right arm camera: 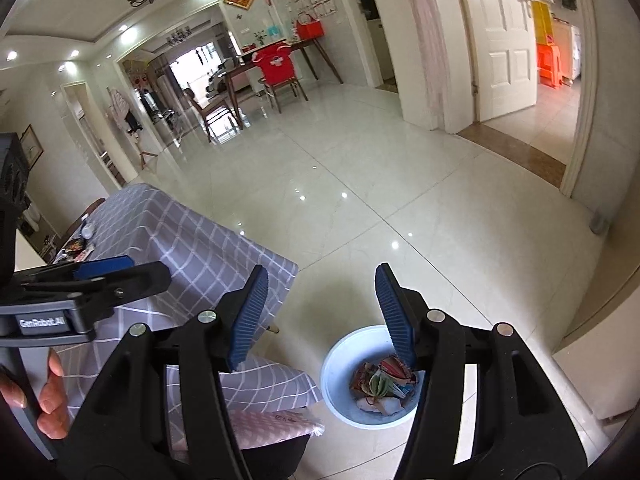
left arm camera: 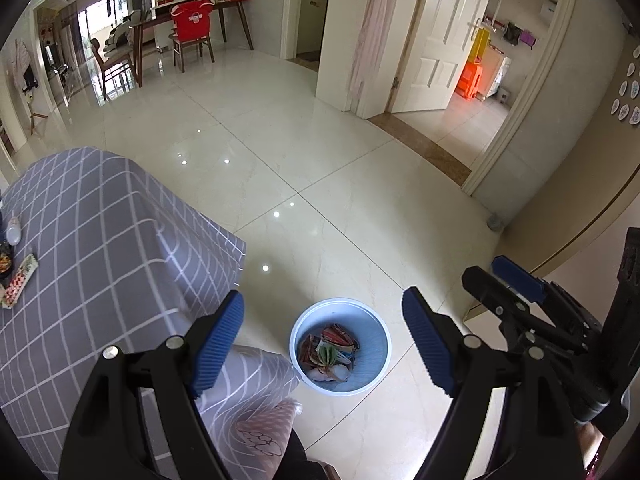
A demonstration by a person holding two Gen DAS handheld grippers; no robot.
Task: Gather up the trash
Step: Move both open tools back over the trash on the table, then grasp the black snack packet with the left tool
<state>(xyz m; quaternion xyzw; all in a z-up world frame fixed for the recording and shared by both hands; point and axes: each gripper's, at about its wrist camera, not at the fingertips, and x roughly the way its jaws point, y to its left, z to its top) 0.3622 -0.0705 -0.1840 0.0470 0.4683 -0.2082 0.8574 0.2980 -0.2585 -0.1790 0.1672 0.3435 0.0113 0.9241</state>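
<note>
A light blue trash bin [left arm camera: 376, 332] stands on the tiled floor beside the table; it also shows in the right wrist view [right arm camera: 340, 364]. Crumpled wrappers and paper trash [left arm camera: 330, 354] lie inside it, also seen from the right wrist [right arm camera: 384, 384]. My left gripper [left arm camera: 322, 340] is open and empty, held high above the bin. My right gripper [right arm camera: 320, 312] is open and empty, above the bin's left edge. The right gripper appears at the right of the left wrist view [left arm camera: 516, 280]. Some packets [left arm camera: 18, 284] lie on the table at the far left.
A table with a grey checked cloth [left arm camera: 100, 240] stands left of the bin. A pink cushion [left arm camera: 264, 428] lies below its corner. A beige wall [left arm camera: 580, 220] and white door frame [left arm camera: 520, 128] are to the right. Dining chairs [left arm camera: 192, 36] stand far back.
</note>
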